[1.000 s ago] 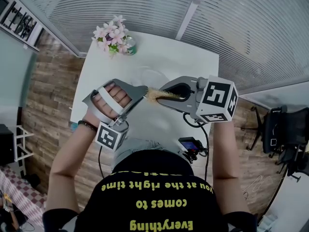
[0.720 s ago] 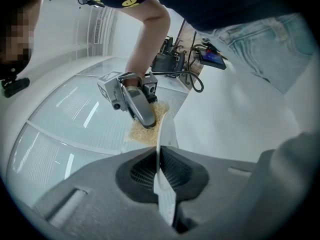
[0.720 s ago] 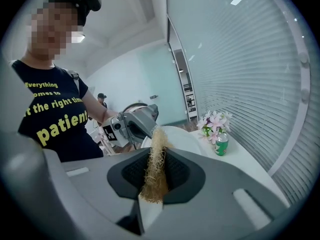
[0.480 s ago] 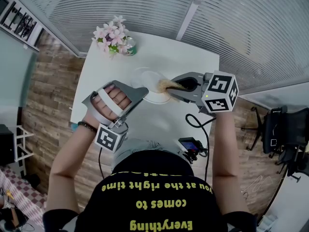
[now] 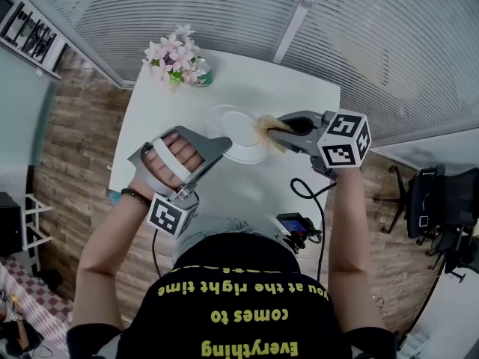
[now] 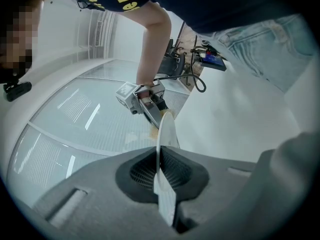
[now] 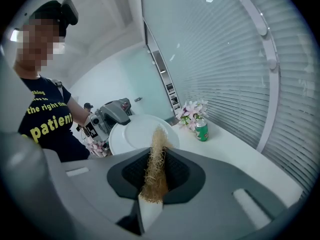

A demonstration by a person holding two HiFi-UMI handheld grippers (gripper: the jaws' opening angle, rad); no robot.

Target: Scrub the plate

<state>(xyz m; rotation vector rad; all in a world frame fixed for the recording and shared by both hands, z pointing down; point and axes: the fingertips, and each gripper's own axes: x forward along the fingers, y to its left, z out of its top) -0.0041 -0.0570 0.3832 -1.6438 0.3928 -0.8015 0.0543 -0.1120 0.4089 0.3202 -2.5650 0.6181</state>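
A white plate (image 5: 238, 134) is held above the white table (image 5: 299, 96), with my left gripper (image 5: 221, 142) shut on its near left rim. In the left gripper view the plate (image 6: 165, 134) stands edge-on between the jaws. My right gripper (image 5: 271, 132) is shut on a tan fibrous scrubber (image 5: 266, 132), whose tip lies at the plate's right rim. In the right gripper view the scrubber (image 7: 156, 164) sticks out of the jaws toward the plate (image 7: 137, 133), with the left gripper (image 7: 111, 115) behind it.
A bunch of pink flowers (image 5: 172, 53) and a green can (image 5: 203, 72) stand at the table's far left corner. A small black device (image 5: 295, 225) with a cable lies near the front edge. Slatted blinds (image 7: 225, 49) run along the far side.
My right gripper has moved right and away from me with the scrubber, from the plate's near left part to its right rim. The plate shows more fully now. The left gripper has stayed put.
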